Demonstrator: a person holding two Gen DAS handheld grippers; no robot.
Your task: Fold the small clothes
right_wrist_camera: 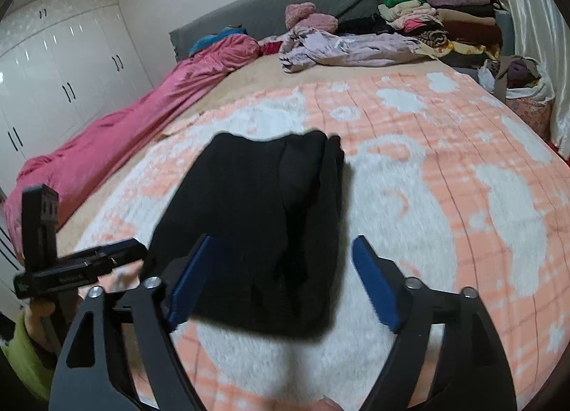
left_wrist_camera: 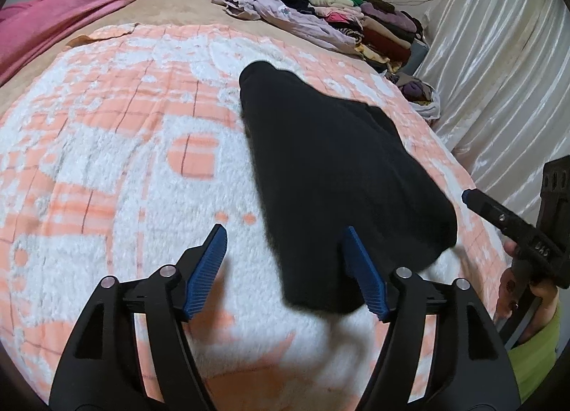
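The left gripper [left_wrist_camera: 285,243] hangs over the bed with its 2 blue-padded fingers [left_wrist_camera: 208,270] spread wide and nothing between them; its right-hand pad overlaps the near edge of the black garment [left_wrist_camera: 331,168] in view, though whether it touches the cloth cannot be told. The right gripper [right_wrist_camera: 283,257] is likewise spread, its 2 pads apart and empty, the left one lying over the garment's near corner in its own view. Each tool also shows at the rim of the other's camera, cut off by the frame, along with part of a hand [left_wrist_camera: 513,289] and a yellow-green sleeve [left_wrist_camera: 538,354].

The 1 black garment lies flat on the peach-and-white blanket [left_wrist_camera: 107,161], folded into a compact block with a second layer showing along its right side. Its dark surface swallows detail, so the seams and the kind of garment are hard to make out, and both views are a little motion-blurred.

Farther off, 1 pink quilt [right_wrist_camera: 117,122] runs along the bed's left side, 1 crumpled lilac piece [right_wrist_camera: 349,49] lies near the grey headboard [right_wrist_camera: 285,1], and 1 stack of folded clothes [right_wrist_camera: 452,22] stands in the far corner; its count is unclear. A bag [right_wrist_camera: 523,90] of clothes sits beside the curtain [left_wrist_camera: 498,54]. White wardrobe doors [right_wrist_camera: 53,65] fill the left wall.
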